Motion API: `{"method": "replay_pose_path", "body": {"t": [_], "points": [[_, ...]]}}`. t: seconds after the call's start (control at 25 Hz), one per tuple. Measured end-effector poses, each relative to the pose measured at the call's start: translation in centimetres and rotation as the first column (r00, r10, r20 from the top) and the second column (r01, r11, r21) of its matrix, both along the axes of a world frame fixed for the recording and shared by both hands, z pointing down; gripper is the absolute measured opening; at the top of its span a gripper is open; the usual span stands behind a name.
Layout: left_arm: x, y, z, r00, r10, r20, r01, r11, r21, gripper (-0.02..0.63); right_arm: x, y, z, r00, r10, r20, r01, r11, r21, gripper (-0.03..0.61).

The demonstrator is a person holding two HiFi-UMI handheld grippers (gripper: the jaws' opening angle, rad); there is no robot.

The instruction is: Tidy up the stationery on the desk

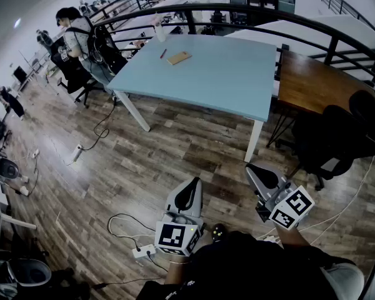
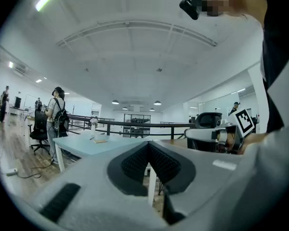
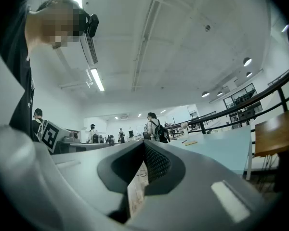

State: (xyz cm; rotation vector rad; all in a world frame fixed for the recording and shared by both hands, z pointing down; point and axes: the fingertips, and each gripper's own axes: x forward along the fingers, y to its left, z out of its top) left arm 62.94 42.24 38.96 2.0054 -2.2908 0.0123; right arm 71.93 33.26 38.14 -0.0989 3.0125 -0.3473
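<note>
Okay, my left tongs (image 1: pixel 192 183) and right tongs (image 1: pixel 251 169) are closed tight, empty, well short of the blue worktop (image 1: pixel 225 83). A tan pad (image 1: pixel 179 57) lies near the worktop's far edge.

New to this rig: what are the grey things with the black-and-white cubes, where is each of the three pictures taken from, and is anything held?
There is no robot: a person holds a two-jaw gripper in each hand, and the cubes are part of them. The head view looks down from the person's head at the left gripper and right gripper. The other two views ride on each gripper and look along its jaws. Both pairs of jaws are shut on nothing. Farther off, the light blue table carries a tan notebook and a red pen.
</note>
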Motion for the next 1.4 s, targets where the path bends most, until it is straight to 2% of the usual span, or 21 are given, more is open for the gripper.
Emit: {"method": "replay_pose_path", "body": {"t": [0.28,0.72,1.04,1.4], "points": [[-0.6,-0.2,0.2,1.0,0.011,-0.005,-0.011,1.0,0.003,-0.002,-0.4,-0.4,0.2,0.999,0.03,0.014,-0.03,0.999,-0.011,0.008],[-3.1,-0.6,0.2,0.999,0.041,-0.022,-0.04,0.999,0.023,-0.002,-2.8,0.2,-0.3,0.999,0.023,0.031,-0.023,1.0,-0.002,0.008],[-6.1,0.5,-0.2,0.999,0.036,-0.023,-0.035,0.998,0.043,-0.002,-6.0,1.4,0.1,1.0,0.014,0.018,-0.014,1.0,0.007,0.008],[-10.3,3.2,0.0,1.0,-0.009,-0.027,0.01,0.999,0.051,-0.002,-10.8,3.7,0.1,0.999,-0.035,0.031,0.035,0.999,0.012,0.009]]}}
